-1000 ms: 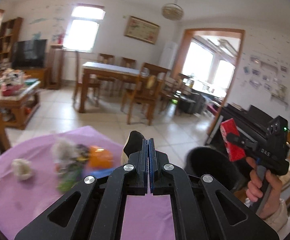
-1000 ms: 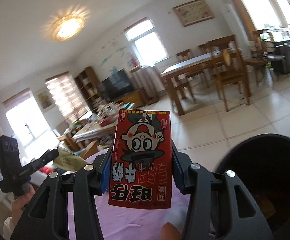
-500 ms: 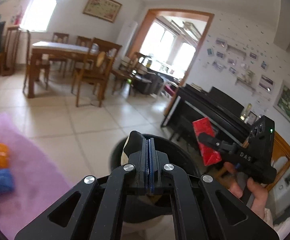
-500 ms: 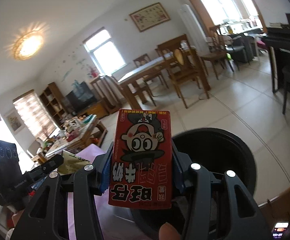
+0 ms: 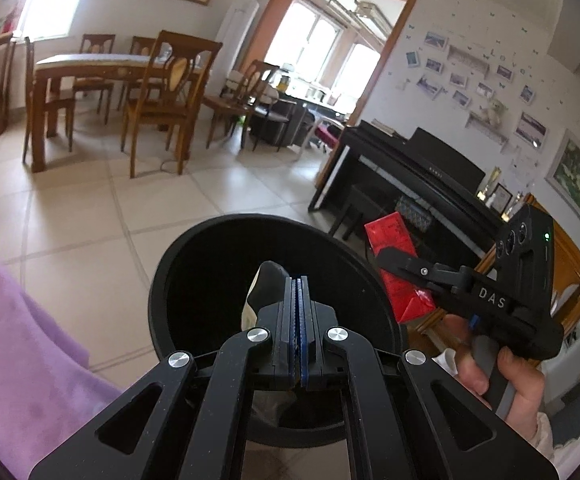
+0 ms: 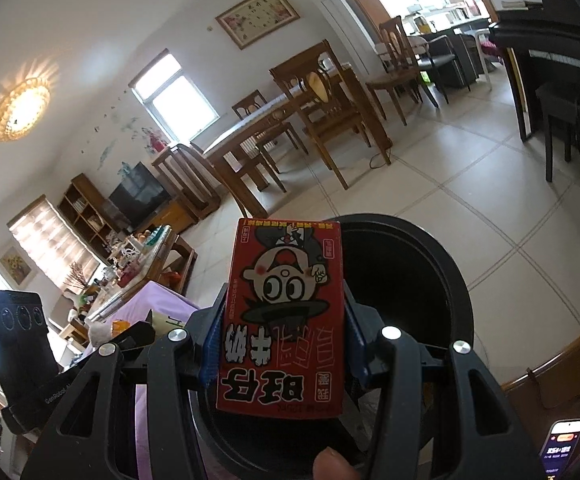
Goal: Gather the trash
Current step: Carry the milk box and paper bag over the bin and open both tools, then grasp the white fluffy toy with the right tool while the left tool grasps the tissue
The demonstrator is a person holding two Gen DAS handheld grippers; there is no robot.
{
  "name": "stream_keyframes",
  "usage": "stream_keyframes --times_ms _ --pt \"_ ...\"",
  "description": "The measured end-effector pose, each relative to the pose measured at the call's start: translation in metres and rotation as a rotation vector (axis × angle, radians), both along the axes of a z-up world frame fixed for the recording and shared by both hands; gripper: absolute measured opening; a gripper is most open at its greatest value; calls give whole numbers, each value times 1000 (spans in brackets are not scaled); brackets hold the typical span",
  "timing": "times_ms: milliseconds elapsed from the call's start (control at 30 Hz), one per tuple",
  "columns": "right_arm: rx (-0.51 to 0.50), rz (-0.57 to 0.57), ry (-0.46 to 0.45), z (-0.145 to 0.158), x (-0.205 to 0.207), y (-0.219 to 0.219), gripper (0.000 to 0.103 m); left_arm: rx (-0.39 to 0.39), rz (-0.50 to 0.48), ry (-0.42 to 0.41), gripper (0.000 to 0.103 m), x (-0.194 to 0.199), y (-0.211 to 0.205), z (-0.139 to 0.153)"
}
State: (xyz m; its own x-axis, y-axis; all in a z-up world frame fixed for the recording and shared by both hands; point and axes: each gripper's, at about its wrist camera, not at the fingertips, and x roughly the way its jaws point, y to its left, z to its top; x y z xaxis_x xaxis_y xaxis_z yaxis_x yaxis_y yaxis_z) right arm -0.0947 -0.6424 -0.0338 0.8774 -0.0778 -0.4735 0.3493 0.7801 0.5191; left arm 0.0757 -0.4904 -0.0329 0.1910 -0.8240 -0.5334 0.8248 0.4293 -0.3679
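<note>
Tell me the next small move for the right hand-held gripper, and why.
Probably open the right hand-held gripper to drop the red carton: in the right wrist view it sits clamped above the black bin's open mouth.

Left gripper (image 5: 299, 312) pinches a pale wrapper (image 5: 255, 292) over the black bin (image 5: 194, 264); right gripper (image 5: 400, 266) clamps a red carton (image 5: 394, 236) beside the rim.
</note>
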Motion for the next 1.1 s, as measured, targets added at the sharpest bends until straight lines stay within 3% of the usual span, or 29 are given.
stream_keyframes --times_ms 167,267,333,400,433,767,900,1100 --pt "33 16 6 -6 3 -12 52 26 -11 1 2 0 -9 -4" --pt "37 14 10 -5 3 -14 70 46 -12 1 7 -1 -5 -4" --pt "40 11 5 -4 1 -15 76 50 -8 -6 26 -2 -4 -2" --pt "29 7 12 -3 2 -14 76 45 18 -29 67 -4 -1 0" --pt "26 7 15 -2 2 -13 76 40 26 -37 71 -5 2 3" --pt "-12 48 50 4 19 5 78 6 127 -34 81 8 67 20" --pt "-40 87 66 10 31 27 78 -11 233 -19 85 27 126 24" --pt "-88 196 92 17 69 90 81 -28 469 -6 86 62 258 28"
